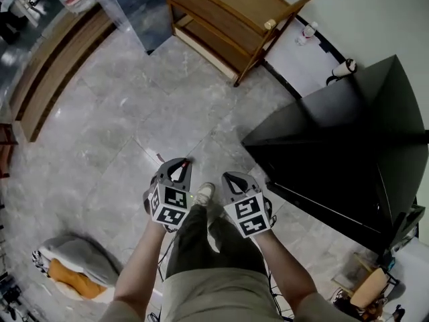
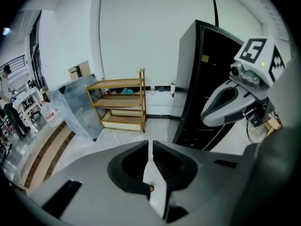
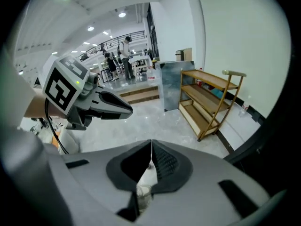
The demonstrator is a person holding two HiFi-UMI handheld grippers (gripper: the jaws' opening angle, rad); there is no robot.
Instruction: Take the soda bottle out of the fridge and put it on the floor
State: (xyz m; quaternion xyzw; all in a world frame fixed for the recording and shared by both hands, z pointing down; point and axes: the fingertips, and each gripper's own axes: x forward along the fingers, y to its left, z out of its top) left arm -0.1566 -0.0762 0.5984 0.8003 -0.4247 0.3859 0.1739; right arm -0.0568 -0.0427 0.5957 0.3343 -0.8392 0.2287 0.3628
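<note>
1. Fingers (image 2: pixel 170 166) of the left gripper (image 2: pixel 149 146) meet at their tips with nothing between them. Only a wedge of pale floor shows behind the tips.
2. On the right gripper (image 3: pixel 151 144) the dark ribbed pads are pressed together too, and it is just as empty.
3. Only the head view shows both grippers side by side, held out in front of the person above the grey marble-tiled floor (image 1: pixel 134 113). A trouser leg and a pale shoe (image 1: pixel 204 193) lie between them, and a grey-and-orange cushion (image 1: pixel 74 267) lies low on the left.
4. The tall black fridge (image 1: pixel 348 146) stands to the right, and its door looks closed. The head view catches it from above, while the left gripper view shows its glossy front.
5. The soda bottle cannot be picked out in any view. A small clear plastic bottle (image 1: pixel 306 32) stands on the floor against the white wall, between the shelf and the fridge. Whether it is the soda bottle I cannot tell.
6. The light wooden three-tier shelf (image 2: pixel 120 102) appears in all three views.
7. Each gripper view catches the other gripper and its marker cube (image 2: pixel 261 53).
8. The right gripper view alone shows people (image 3: pixel 124 55) standing far off in a bright hall.
</note>
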